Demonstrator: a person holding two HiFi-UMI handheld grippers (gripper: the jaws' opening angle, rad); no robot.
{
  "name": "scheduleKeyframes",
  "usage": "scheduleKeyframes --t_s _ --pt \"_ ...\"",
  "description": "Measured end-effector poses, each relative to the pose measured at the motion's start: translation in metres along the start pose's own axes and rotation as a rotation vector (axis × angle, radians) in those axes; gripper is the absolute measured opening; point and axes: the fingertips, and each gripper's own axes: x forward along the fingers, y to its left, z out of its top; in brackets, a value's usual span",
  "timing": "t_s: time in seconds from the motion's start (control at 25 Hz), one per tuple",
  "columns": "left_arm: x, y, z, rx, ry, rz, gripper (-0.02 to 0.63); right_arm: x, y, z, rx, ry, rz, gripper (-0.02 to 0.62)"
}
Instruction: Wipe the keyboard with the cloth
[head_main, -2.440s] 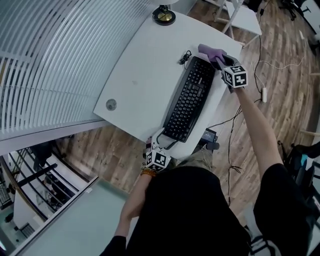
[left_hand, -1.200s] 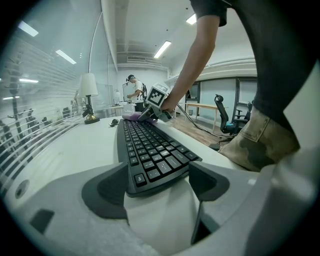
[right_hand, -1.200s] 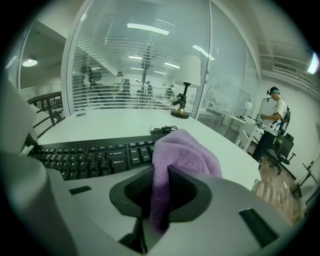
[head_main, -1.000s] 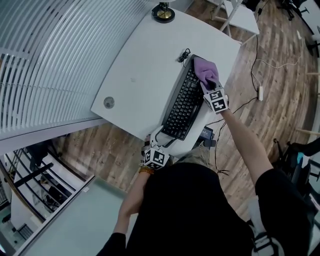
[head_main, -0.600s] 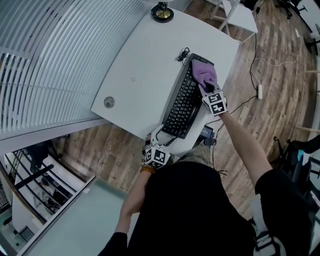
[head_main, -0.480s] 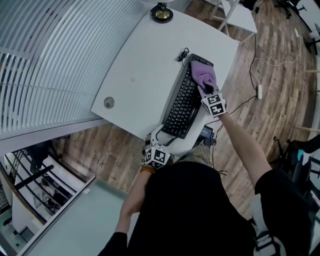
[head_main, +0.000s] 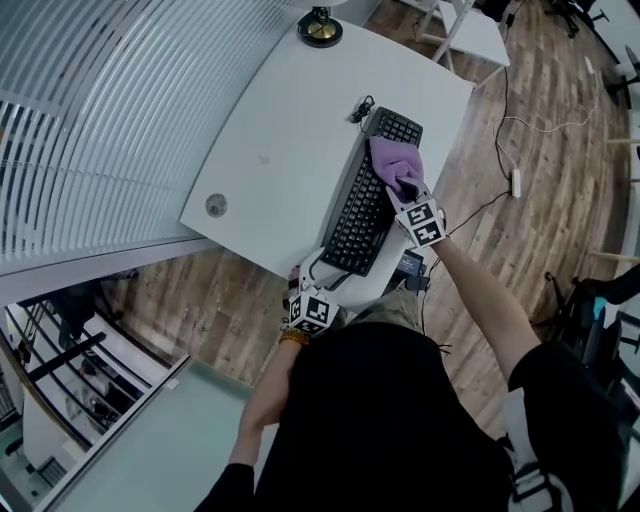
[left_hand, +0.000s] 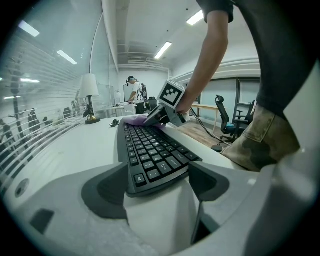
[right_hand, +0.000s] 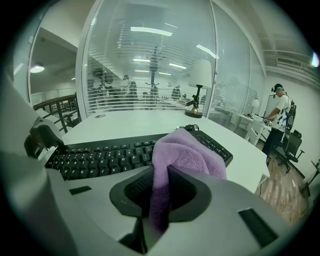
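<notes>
your right gripper (head_main: 404, 190) is clamped on a fold of the purple cloth (head_main: 388, 158). the rest of the cloth is spread over the keys near the upper end of the keyboard (head_main: 362, 215), just right of centre in the head view. pinching one fold lets the loose part drag flat, which i judge suits wiping. your left gripper (head_main: 318, 270) has its jaws apart around the keyboard's lower end on the white table (head_main: 280, 110), probably to stop it sliding.
</notes>
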Motion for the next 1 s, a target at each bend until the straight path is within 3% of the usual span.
scheduleKeyframes --t_s 1.0 --pt "0.001 -0.002 -0.001 -0.010 0.005 0.007 0.377 -0.037 0.093 -0.019 0.007 -0.028 0.083 0.059"
